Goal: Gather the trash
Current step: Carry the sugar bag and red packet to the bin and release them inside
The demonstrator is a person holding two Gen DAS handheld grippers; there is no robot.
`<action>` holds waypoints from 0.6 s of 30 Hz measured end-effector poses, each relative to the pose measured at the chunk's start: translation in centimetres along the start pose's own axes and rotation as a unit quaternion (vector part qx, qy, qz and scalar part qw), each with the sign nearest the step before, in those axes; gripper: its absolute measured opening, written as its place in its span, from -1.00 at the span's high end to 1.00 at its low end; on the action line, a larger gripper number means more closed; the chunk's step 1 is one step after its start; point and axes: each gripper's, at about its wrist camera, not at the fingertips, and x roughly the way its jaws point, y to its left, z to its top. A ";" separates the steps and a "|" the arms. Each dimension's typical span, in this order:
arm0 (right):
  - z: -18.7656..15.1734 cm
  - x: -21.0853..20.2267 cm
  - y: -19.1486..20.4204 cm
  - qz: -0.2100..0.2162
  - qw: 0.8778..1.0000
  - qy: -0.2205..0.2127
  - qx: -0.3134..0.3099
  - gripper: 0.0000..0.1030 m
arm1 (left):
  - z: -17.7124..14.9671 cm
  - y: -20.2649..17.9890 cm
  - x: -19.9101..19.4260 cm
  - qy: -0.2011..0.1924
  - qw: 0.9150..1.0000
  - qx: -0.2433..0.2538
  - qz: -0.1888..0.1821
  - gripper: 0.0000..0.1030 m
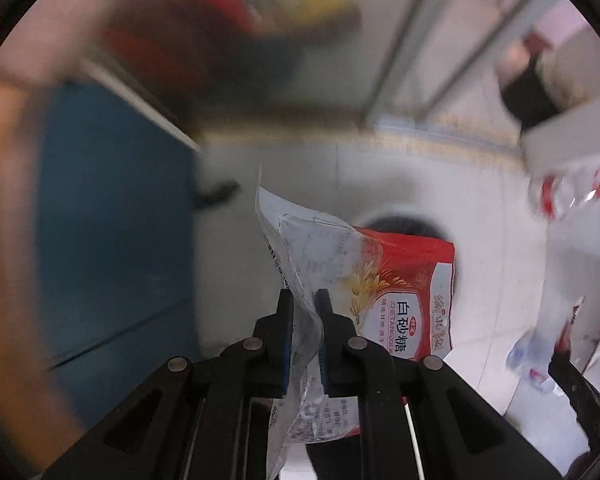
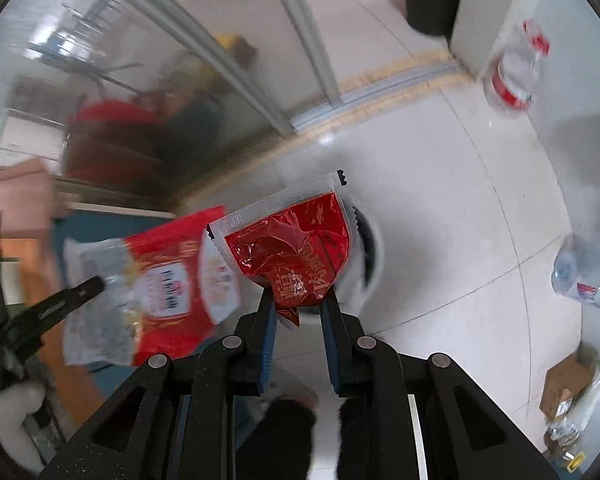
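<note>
My left gripper (image 1: 305, 300) is shut on a red and clear sugar bag (image 1: 400, 292), held up in the air above a round white bin (image 1: 428, 220) on the floor. The bag also shows in the right wrist view (image 2: 160, 280), blurred, with the left gripper's finger (image 2: 80, 288) on it. My right gripper (image 2: 298, 298) is shut on a red foil snack packet (image 2: 296, 248), also held over the white bin (image 2: 374, 256), whose dark opening lies just behind it.
Clear plastic bottles with red labels lie on a white surface at the right (image 2: 514, 72) (image 2: 584, 280) (image 1: 568, 196). A small cardboard box (image 2: 564, 388) lies at the lower right. A blue cabinet (image 1: 112, 216) stands at the left. Glass sliding doors (image 2: 160, 80) are behind. The floor is white tile.
</note>
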 end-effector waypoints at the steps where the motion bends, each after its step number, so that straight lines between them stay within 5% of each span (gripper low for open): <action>1: 0.4 2.5 -1.3 -0.003 1.000 0.009 0.000 0.55 | 0.4 -1.2 3.2 0.018 1.000 0.006 -0.001 0.84; 5: 1.3 9.2 -3.7 -0.006 1.000 0.030 0.003 0.55 | 1.4 -5.6 13.6 0.071 0.997 0.028 -0.012 0.80; 10: 1.6 14.3 -6.4 0.020 0.998 0.059 0.024 0.55 | 2.1 -8.3 18.7 0.098 0.994 0.051 -0.025 0.67; 13: 1.5 16.2 -6.4 0.032 0.996 0.082 0.023 0.55 | 2.4 -7.7 18.1 0.090 0.994 0.047 -0.035 0.04; 15: 1.3 17.2 -5.8 0.039 0.994 0.096 0.017 0.54 | 2.4 -6.8 16.8 0.075 0.995 0.050 -0.038 -1.00; 18: 1.6 19.0 -4.8 0.041 0.993 0.115 0.005 0.51 | 2.6 -6.2 15.9 0.062 0.996 0.048 -0.038 -1.00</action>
